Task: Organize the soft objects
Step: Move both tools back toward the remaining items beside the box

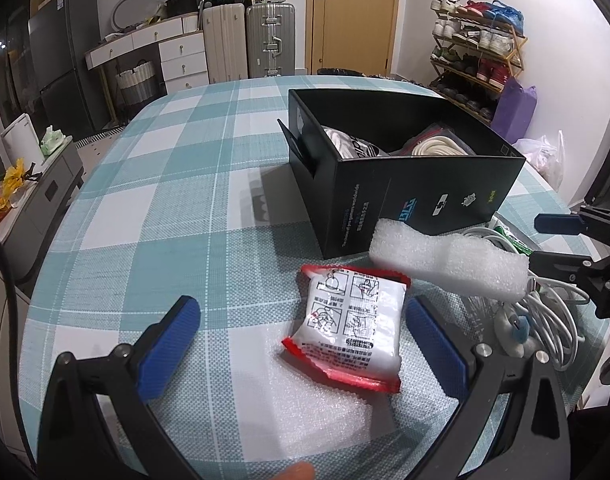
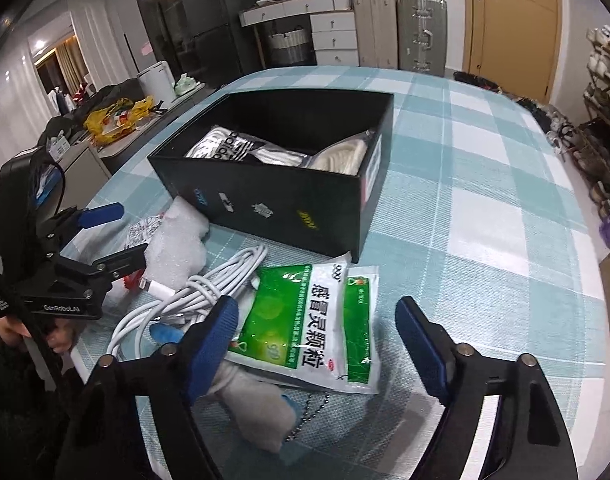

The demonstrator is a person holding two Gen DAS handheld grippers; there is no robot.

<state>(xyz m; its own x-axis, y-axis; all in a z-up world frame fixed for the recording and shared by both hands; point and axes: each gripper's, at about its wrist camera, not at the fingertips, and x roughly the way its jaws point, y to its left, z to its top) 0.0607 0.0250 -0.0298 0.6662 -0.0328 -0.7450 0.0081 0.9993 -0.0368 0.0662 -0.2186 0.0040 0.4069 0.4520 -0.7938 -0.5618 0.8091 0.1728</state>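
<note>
A black box (image 1: 405, 184) stands open on the checked table, with white soft items inside (image 2: 261, 152). My left gripper (image 1: 301, 340) is open, its blue pads on either side of a red-and-white packet (image 1: 351, 324) lying flat on the cloth. A white foam piece (image 1: 449, 264) lies just beyond, against the box. My right gripper (image 2: 317, 340) is open above a green-and-white sachet (image 2: 317, 320). A coiled white cable (image 2: 201, 288) and a small white plush (image 2: 257, 412) lie beside the sachet. The right gripper also shows at the left wrist view's right edge (image 1: 561, 240).
The table edge (image 1: 37, 288) curves along the left. Suitcases (image 1: 245, 40), drawers and a door stand behind. A shoe rack (image 1: 477, 48) is at the far right. A ball chain (image 2: 309, 416) lies under the sachet's near edge.
</note>
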